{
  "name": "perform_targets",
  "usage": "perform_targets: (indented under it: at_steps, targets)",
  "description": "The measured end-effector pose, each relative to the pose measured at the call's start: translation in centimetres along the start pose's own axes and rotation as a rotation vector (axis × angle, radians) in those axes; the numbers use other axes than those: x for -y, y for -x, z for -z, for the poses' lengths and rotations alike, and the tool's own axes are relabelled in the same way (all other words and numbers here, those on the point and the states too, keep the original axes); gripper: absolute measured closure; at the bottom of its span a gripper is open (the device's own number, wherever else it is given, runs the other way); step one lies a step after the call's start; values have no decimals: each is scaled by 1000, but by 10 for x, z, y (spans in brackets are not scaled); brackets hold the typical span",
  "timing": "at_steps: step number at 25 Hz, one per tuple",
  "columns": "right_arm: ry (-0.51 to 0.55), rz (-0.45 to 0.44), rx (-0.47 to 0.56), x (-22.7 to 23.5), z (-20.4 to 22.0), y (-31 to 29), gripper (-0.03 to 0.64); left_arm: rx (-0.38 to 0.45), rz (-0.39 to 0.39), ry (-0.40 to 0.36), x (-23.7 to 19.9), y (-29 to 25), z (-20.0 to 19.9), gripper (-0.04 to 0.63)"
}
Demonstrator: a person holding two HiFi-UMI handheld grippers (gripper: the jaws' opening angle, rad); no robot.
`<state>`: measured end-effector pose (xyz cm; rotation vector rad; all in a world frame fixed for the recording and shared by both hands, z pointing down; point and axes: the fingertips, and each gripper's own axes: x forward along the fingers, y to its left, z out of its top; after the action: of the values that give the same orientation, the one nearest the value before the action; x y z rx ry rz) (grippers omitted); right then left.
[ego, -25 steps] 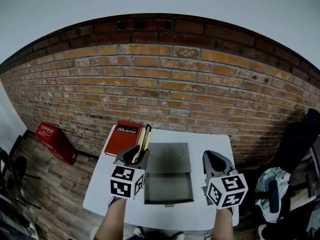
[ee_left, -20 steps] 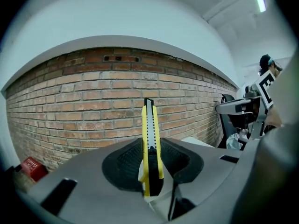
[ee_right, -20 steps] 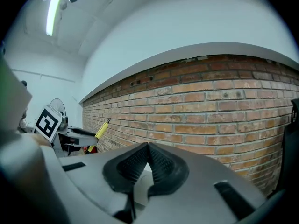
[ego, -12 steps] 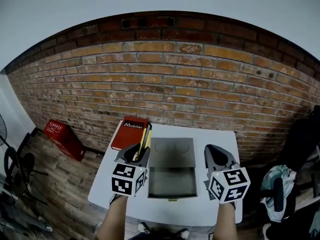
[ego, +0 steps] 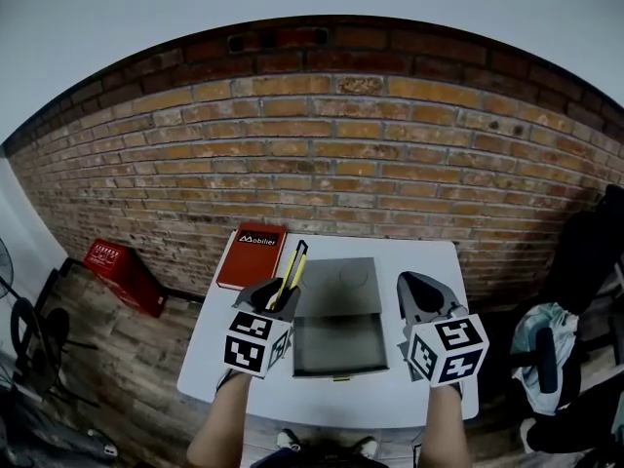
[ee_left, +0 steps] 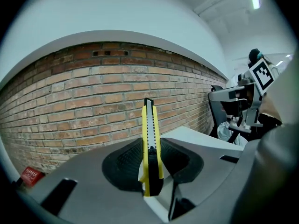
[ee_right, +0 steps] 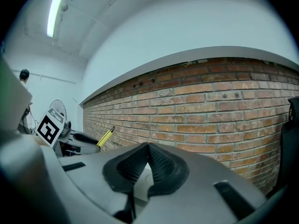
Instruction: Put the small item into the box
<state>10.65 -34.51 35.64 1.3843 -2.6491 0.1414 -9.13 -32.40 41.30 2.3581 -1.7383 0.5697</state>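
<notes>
The box lies open and empty at the middle of the white bench, its lid folded back toward 12 o'clock; a red book lies at its 11 o'clock, near the brick wall. The left tongs hang at the box's 9 o'clock, clamped on a yellow utility knife that stands up between the pads; the right tongs wait at 3 o'clock, pressed together on nothing. Over the last second little has moved; the grip has held steady, and the knife has tipped slightly toward 1 o'clock, so its tip now hangs near the box's left wall. I judge the pick finished and the carry nearly done; what remains is to bring the knife over the open tray, lower it and let go.
</notes>
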Motion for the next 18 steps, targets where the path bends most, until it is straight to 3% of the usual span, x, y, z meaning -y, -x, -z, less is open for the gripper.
perform_targets:
  at_steps: [18]
  targets:
    - [-21,87,-34,21,18,17,597,-209,270,-202,57,-49,51,466]
